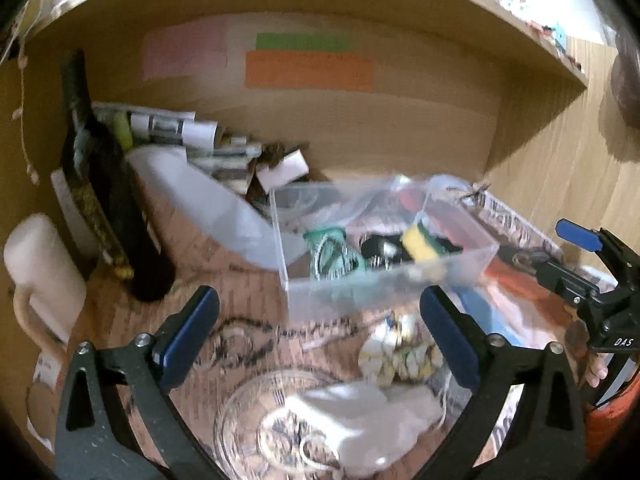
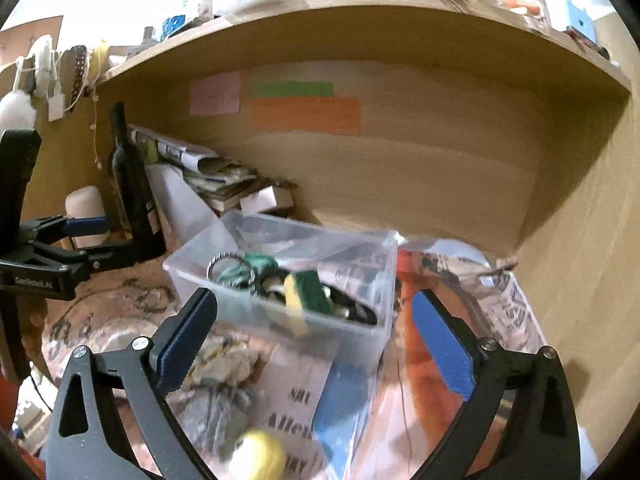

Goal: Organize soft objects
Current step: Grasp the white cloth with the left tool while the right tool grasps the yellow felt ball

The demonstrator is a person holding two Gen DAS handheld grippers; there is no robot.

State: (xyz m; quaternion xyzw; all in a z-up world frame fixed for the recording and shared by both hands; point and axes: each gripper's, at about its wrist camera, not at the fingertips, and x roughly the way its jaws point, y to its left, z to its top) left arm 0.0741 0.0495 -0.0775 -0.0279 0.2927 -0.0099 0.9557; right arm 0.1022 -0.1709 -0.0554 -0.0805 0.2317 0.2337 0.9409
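Observation:
A clear plastic box [image 1: 384,284] [image 2: 224,276] stands on the desk and holds a yellow-and-green sponge [image 1: 418,240] [image 2: 304,296], a teal scrunchie [image 1: 332,248] [image 2: 256,264] and dark items. My left gripper [image 1: 320,336] is open and empty just in front of the box, above a white cloth pouch [image 1: 360,408] and a crumpled patterned cloth [image 1: 400,352] [image 2: 220,364]. My right gripper [image 2: 316,336] is open and empty at the box's near corner. A yellow soft ball [image 2: 260,456] lies blurred below it.
A dark wine bottle [image 1: 104,184] [image 2: 128,176], a white mug [image 1: 40,280], a white container [image 1: 208,204] and stacked papers [image 1: 192,128] crowd the back left. A glass dish [image 1: 248,432] sits under the pouch. Newspapers [image 2: 516,312] cover the right. A shelf [image 2: 360,16] overhangs.

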